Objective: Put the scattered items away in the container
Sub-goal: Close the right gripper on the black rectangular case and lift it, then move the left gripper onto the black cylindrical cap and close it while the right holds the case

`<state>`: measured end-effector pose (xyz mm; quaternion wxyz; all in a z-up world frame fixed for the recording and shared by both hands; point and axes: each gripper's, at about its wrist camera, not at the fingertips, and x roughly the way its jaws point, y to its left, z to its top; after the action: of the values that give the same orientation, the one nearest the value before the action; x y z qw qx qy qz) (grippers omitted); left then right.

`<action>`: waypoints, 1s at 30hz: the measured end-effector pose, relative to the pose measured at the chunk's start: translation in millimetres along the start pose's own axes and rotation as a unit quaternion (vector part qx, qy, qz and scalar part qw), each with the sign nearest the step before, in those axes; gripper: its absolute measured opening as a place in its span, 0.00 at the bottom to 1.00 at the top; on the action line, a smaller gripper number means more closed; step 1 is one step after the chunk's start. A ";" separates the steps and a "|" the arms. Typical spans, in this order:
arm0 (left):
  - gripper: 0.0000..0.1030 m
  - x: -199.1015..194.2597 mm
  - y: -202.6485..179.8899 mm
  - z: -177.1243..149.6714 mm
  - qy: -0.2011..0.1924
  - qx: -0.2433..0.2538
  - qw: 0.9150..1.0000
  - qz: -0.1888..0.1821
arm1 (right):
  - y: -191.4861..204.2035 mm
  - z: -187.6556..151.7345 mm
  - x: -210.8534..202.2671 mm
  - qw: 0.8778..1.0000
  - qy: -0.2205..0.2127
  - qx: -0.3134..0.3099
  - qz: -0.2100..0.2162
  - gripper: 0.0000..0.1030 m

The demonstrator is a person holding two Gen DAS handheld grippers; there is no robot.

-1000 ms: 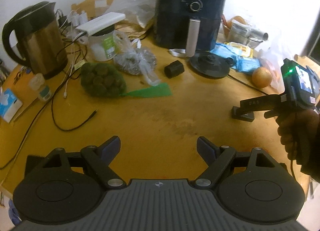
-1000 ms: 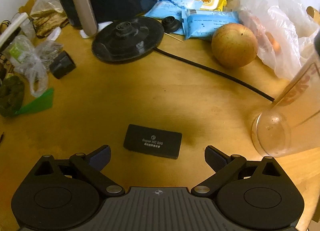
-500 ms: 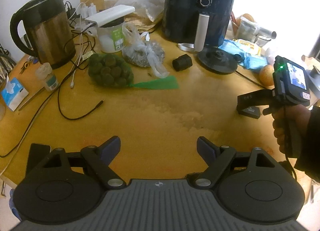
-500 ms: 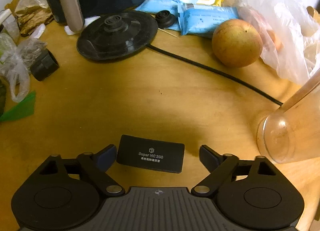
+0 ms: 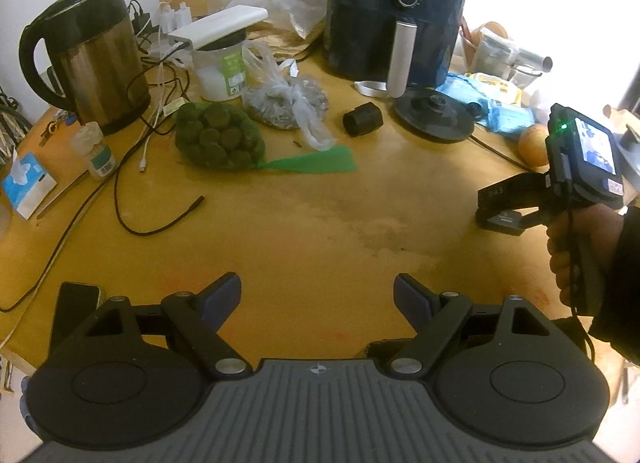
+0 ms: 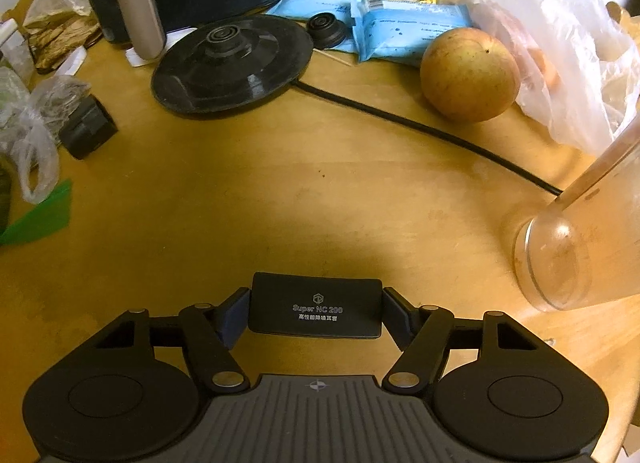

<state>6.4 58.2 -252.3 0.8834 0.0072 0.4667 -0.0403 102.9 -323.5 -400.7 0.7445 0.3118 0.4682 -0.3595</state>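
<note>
A flat black box [image 6: 315,309] with white lettering lies on the wooden table [image 6: 304,203] between the fingers of my right gripper [image 6: 316,317]. Its jaws are closing, and both pads touch the box's short ends. In the left wrist view the same box [image 5: 500,221] sits under the right gripper [image 5: 498,203], which a hand [image 5: 568,251] holds. My left gripper [image 5: 318,295] hovers open over bare table with nothing between its fingers. A clear plastic container [image 6: 580,251] stands tilted at the right edge of the right wrist view.
Behind lie a kettle base [image 6: 232,63] with its cord [image 6: 420,131], an apple [image 6: 468,73], wipe packs [image 6: 404,31] and a plastic bag [image 6: 560,43]. An air fryer [image 5: 396,11], a kettle [image 5: 92,59], a net of green balls [image 5: 220,137] and loose cables [image 5: 120,199] crowd the far and left side.
My right gripper has come down over the black box and its fingers have closed in from wide apart to touching its ends. The left gripper stays open in place.
</note>
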 end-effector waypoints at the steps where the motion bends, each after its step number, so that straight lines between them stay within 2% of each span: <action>1: 0.81 0.0 -1.4 0.3 -0.001 0.002 1.000 -0.003 | -1.3 -0.4 -3.8 1.000 0.000 0.000 0.004 0.70; 8: 0.81 -1.1 -11.7 7.7 -0.007 0.017 0.999 -0.031 | -17.7 0.7 -52.9 0.998 -0.015 0.020 0.059 0.70; 15: 0.81 -2.8 -21.9 27.6 -0.036 0.034 0.997 -0.055 | -34.0 -4.9 -107.6 0.992 -0.054 -0.007 0.110 0.70; 22: 0.81 2.2 -29.5 45.8 -0.053 0.056 0.995 -0.067 | -51.4 -22.5 -141.4 0.990 -0.086 -0.025 0.113 0.70; 30: 0.81 17.4 -29.1 63.2 -0.063 0.079 0.994 -0.049 | -64.6 -46.6 -155.1 0.989 -0.103 -0.033 0.096 0.70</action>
<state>66.0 24.9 -230.2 0.9046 0.0513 0.4057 -0.1208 -19.6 -283.7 -283.1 0.8299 0.2916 0.3687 -0.3006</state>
